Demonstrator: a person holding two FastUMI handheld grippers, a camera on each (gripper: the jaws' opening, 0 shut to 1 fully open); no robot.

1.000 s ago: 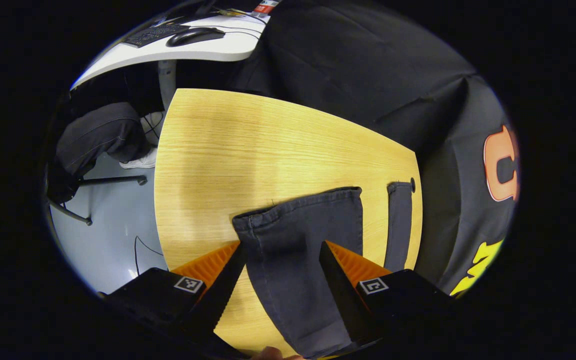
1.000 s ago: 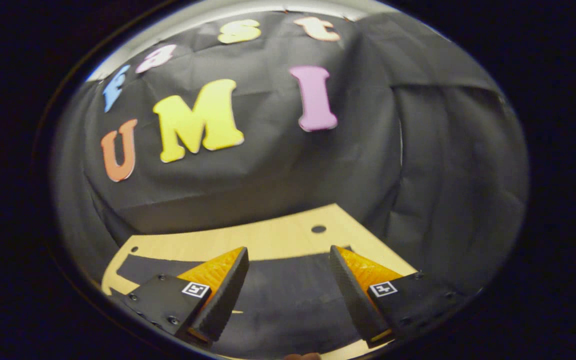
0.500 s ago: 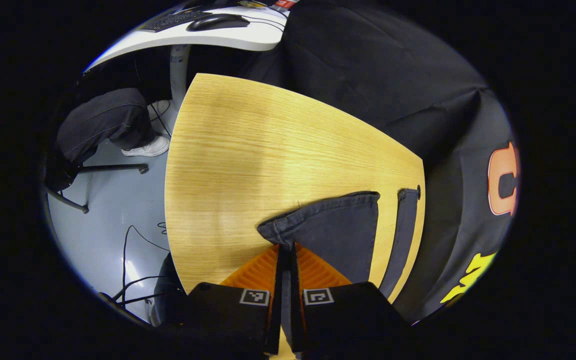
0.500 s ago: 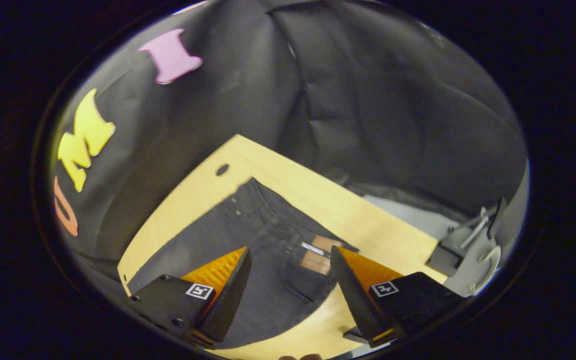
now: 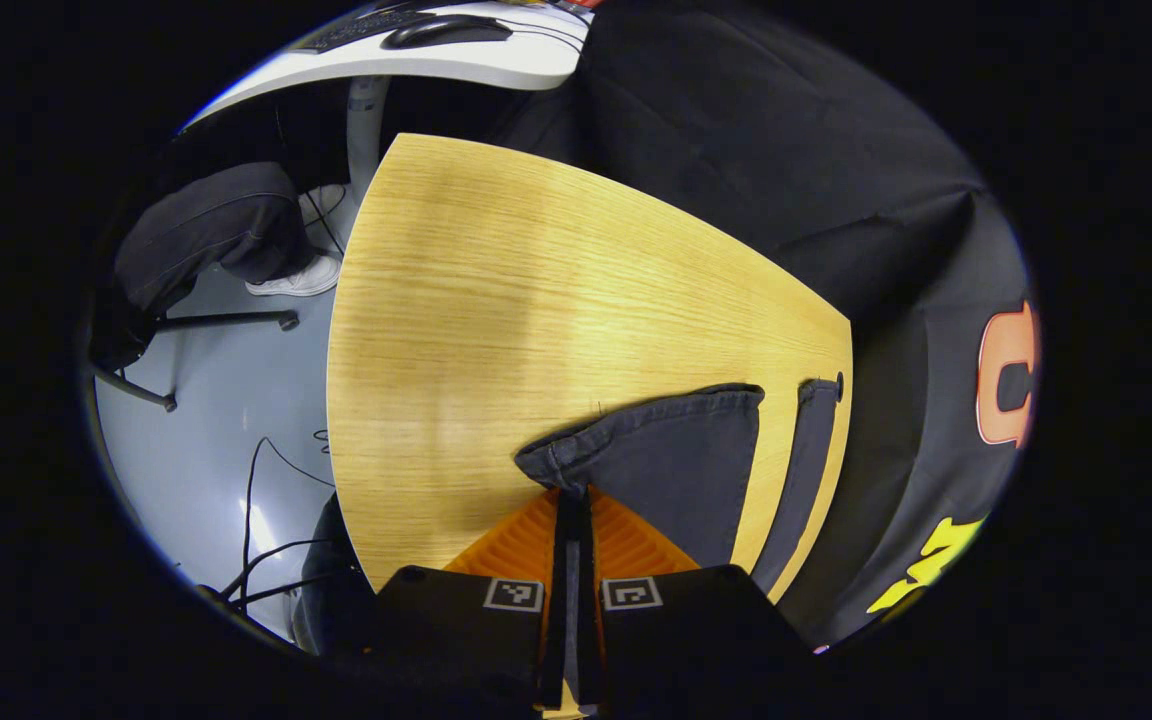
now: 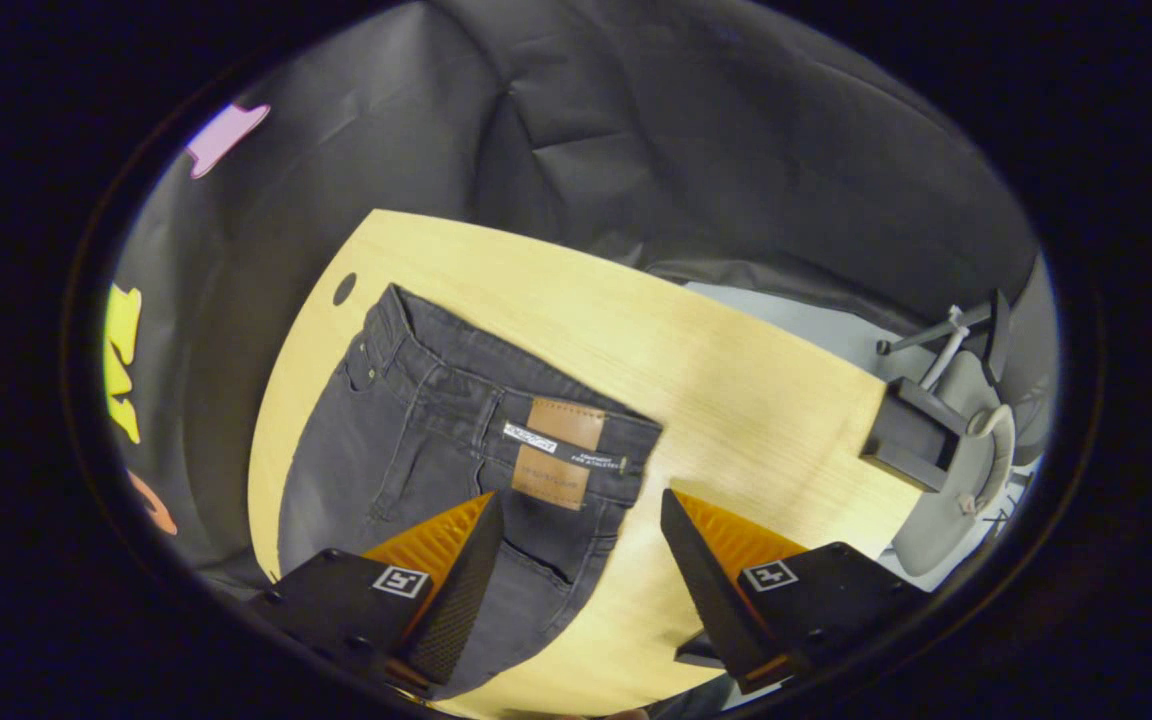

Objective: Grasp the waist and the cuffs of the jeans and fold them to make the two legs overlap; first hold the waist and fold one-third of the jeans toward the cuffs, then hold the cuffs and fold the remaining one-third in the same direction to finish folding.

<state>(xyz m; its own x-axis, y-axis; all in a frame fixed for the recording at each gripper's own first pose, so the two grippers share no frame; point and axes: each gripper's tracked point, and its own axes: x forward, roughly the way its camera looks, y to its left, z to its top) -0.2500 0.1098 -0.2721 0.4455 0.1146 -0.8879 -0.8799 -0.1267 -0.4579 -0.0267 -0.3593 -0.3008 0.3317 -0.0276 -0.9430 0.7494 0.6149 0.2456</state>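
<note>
Dark grey jeans lie flat on the wooden table. In the left gripper view the near leg's cuff has its corner lifted, and my left gripper is shut on that cuff's edge. The far leg's cuff lies flat by the table's edge. In the right gripper view the waist with its brown patch sits in front of my right gripper. That gripper stands open just above the waistband's near end, with one finger over the denim and the other over bare table.
Past the table's far end are a white desk with a keyboard and mouse, a person's leg and shoe, and cables on the floor. A grey chair stands beyond the waist end. The booth wall hugs the table's far side.
My left gripper went from open astride the near cuff to shut on its edge, lifting a corner. My right gripper swung from facing the wall down to the waist, still open.
</note>
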